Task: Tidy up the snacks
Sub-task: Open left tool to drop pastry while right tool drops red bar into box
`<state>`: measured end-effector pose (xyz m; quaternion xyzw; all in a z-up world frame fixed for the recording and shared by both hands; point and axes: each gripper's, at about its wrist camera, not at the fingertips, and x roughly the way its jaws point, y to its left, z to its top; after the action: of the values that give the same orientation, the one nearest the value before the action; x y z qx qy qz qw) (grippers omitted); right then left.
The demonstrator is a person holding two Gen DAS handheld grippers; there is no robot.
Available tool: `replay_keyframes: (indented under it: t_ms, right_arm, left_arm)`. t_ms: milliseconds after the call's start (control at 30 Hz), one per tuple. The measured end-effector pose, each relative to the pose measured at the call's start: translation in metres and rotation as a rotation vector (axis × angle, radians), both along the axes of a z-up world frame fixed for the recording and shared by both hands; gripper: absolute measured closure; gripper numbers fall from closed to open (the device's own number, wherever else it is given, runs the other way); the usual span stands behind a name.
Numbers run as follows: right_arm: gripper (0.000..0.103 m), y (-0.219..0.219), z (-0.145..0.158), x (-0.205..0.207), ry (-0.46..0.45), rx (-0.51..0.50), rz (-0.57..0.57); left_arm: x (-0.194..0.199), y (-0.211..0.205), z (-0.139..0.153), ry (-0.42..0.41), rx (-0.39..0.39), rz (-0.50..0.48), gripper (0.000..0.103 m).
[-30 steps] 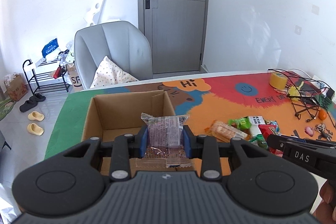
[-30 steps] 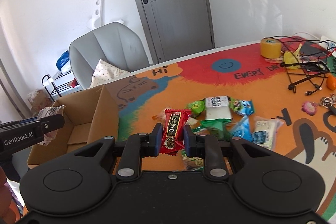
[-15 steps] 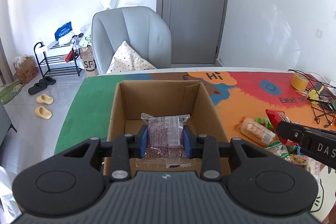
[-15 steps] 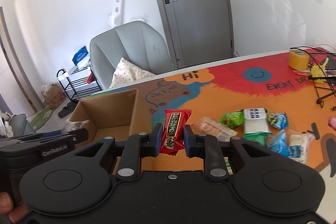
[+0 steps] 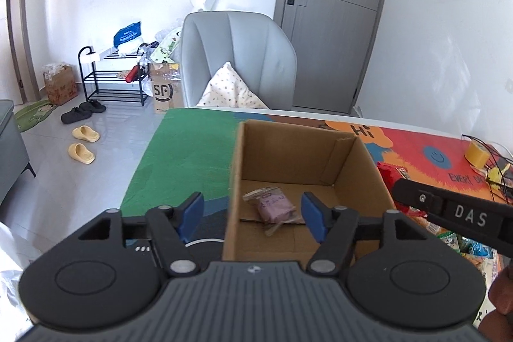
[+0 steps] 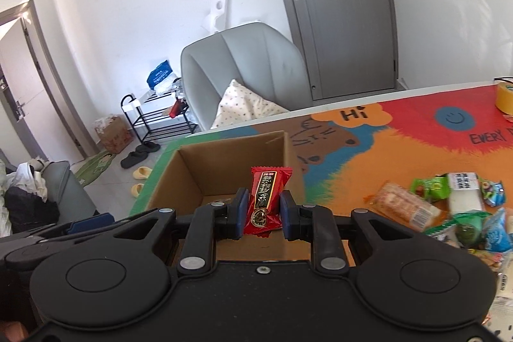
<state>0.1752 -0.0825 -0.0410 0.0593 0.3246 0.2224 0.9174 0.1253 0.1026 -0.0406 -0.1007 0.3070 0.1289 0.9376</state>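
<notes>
An open cardboard box (image 5: 243, 156) stands on the colourful table mat. A purple snack packet (image 5: 275, 206) lies on the box floor. My left gripper (image 5: 253, 215) is open and empty above the box's near left wall. My right gripper (image 6: 264, 213) is shut on a red snack packet (image 6: 265, 201) and holds it upright over the near side of the box (image 6: 192, 169). The right gripper also shows in the left wrist view (image 5: 455, 210) beside the box's right wall. Several loose snacks (image 6: 449, 207) lie on the mat to the right.
A yellow tape roll (image 5: 476, 152) and a black wire rack (image 5: 500, 169) sit at the table's far right. A grey chair (image 5: 237, 60) with a cushion stands behind the table. A shoe rack (image 5: 109, 79) and slippers (image 5: 81, 143) are on the floor at left.
My left gripper opened and the purple packet dropped into the box. My right gripper moved left with the red packet, to over the box.
</notes>
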Motion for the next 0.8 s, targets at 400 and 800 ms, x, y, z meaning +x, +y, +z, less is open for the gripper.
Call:
replay_keyframes:
  t_ms: [400,800]
  right_arm:
    - [0.050,0.006,-0.012,0.008,0.063,0.088,-0.023]
    - [0.010,-0.030,-0.006,-0.022,0.041,0.028,-0.077]
  left_arm:
    - [-0.014,0.026,-0.007,-0.005,-0.045,0.076,0.016]
    - [-0.017,0.001,-0.013,0.011,-0.071,0.024,0.012]
